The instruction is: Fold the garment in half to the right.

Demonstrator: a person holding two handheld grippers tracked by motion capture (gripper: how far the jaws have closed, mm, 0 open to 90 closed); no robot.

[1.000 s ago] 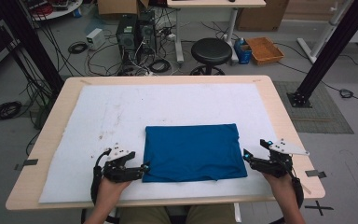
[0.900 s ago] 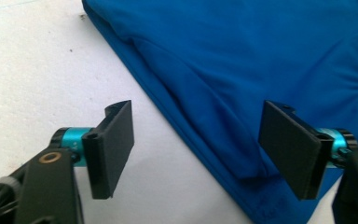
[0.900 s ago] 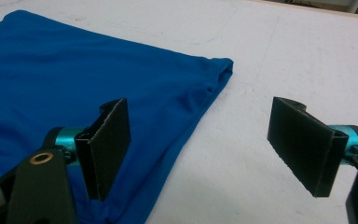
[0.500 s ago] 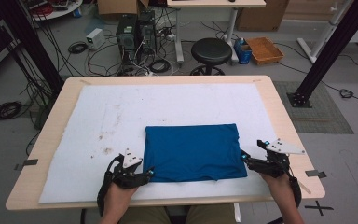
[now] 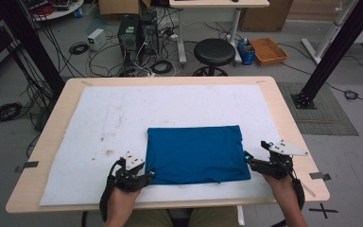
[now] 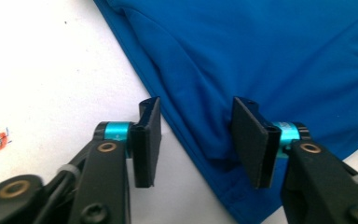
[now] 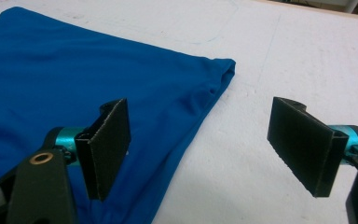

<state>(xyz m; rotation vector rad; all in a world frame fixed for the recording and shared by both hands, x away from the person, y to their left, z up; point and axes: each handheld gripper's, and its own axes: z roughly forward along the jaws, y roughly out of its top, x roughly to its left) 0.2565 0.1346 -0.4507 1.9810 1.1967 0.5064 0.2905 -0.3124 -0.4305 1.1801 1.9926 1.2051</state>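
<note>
Blue cloth [image 5: 196,153], folded into a flat rectangle, lies on a white mat [image 5: 123,113] that covers a light wooden bench [image 5: 283,109], toward the near edge and a little right of the middle. The person's left tool [image 5: 150,176] sits at the cloth's near left corner. In the left gripper view that tool [image 6: 196,140] has 1 black pad on the white mat and the other over the blue fabric, so the hemmed edge of the cloth [image 6: 261,60] runs between them; the jaws have just been closing, but a gap remains on each side of the fabric and the pads do not press it yet. The person's right tool [image 5: 247,158] rests at the cloth's right edge. In the right gripper view this tool [image 7: 205,144] stands wide open, 1 pad above the cloth [image 7: 74,74] and the other above bare mat, with the cloth's far right corner ahead of it.
</note>
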